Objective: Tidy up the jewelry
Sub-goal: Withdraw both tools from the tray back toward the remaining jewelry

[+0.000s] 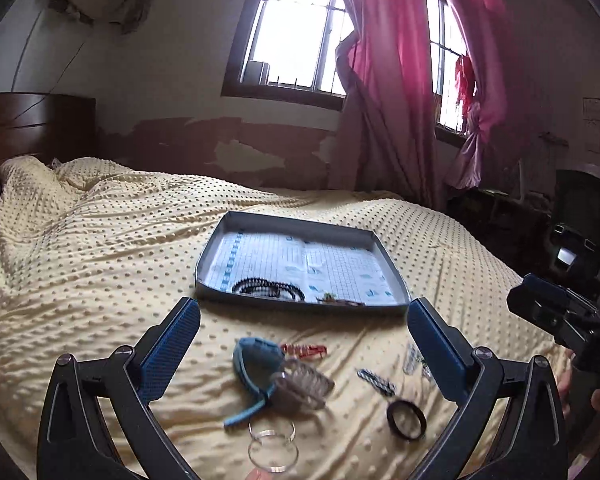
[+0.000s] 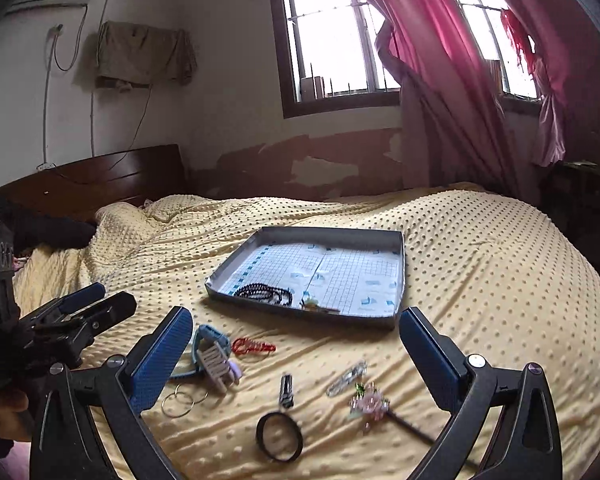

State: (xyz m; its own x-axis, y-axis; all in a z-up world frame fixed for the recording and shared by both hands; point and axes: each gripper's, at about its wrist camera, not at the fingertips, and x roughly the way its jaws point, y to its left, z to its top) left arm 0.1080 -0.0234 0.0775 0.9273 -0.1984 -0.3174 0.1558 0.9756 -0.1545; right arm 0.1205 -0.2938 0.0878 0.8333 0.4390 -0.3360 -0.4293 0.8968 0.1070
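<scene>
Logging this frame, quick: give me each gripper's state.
Left gripper: open, holding nothing, above the loose jewelry on the bedspread.
Right gripper: open, holding nothing.

Both claws hang spread wide above the bed [image 2: 480, 248] with nothing between their pads. Ahead of the right claw [image 2: 296, 340] the tray [image 2: 396, 320] blocks the way with its raised wall; its far half is bare, while beads [image 2: 264, 294] crowd the near edge. Below that claw lie a black ring [image 2: 279, 436], a clip [image 2: 286, 390] and a hairpin [image 2: 370, 404], with bare blanket between them. Under the left claw [image 1: 304, 332] a watch [image 1: 252, 364] and a comb [image 1: 300, 384] pile together.
</scene>
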